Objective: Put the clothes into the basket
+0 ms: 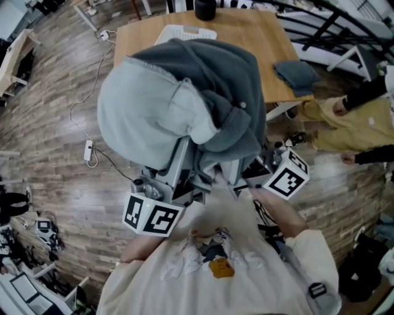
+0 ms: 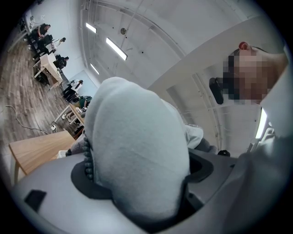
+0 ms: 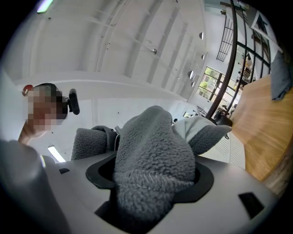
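Observation:
A bulky grey fleece-lined hooded jacket (image 1: pixel 184 104) hangs in the air in front of me, held up by both grippers. My left gripper (image 1: pixel 175 172) is shut on its pale grey outer fabric (image 2: pixel 137 151), which bulges out between the jaws. My right gripper (image 1: pixel 249 169) is shut on a fold of the dark fleece lining (image 3: pixel 153 155). The jaw tips are buried in cloth in every view. The white perforated basket (image 1: pixel 184 32) sits on the wooden table (image 1: pixel 258 43) beyond the jacket, which mostly covers it.
A folded dark grey cloth (image 1: pixel 297 74) lies at the table's right edge. A dark round object (image 1: pixel 205 8) stands at the table's far side. A person in yellow clothes (image 1: pixel 351 126) is close on the right. A cable with a power strip (image 1: pixel 88 151) runs over the wooden floor at left.

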The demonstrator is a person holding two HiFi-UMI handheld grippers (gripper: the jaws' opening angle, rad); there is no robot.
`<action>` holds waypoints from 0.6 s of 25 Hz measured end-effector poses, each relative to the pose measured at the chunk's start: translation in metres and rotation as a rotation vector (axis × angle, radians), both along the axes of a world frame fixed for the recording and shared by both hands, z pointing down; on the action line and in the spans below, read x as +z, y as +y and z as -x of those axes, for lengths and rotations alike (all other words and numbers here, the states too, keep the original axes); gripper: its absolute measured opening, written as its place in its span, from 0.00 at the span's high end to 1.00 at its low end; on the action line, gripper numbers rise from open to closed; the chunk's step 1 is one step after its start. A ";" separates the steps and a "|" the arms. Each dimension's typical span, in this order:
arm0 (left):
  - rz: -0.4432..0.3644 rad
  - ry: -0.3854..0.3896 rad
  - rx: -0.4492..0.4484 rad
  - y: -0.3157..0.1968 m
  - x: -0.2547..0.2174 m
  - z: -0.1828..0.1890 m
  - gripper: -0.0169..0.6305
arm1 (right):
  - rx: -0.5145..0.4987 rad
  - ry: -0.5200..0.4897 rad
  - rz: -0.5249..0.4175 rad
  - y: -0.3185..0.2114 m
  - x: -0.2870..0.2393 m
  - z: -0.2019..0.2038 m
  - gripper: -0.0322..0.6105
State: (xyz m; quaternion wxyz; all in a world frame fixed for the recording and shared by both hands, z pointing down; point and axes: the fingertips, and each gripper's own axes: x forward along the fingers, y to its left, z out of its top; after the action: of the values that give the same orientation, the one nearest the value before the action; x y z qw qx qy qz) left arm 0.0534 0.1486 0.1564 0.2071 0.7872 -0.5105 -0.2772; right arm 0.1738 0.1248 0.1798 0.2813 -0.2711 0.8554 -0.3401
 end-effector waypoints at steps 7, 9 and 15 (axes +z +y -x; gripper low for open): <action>0.027 0.010 0.007 -0.043 0.006 0.011 0.32 | 0.013 0.013 0.028 -0.041 0.006 0.010 0.45; 0.034 0.016 0.003 -0.060 0.007 0.017 0.32 | 0.010 0.019 0.034 -0.058 0.006 0.015 0.45; 0.059 0.035 0.010 -0.110 0.015 0.033 0.32 | 0.020 0.039 0.055 -0.107 0.011 0.031 0.45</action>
State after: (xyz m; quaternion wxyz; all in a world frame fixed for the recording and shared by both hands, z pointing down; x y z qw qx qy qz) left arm 0.0199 0.0391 0.1710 0.2405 0.7784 -0.5107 -0.2746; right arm 0.1424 0.0180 0.1910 0.2605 -0.2937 0.8483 -0.3553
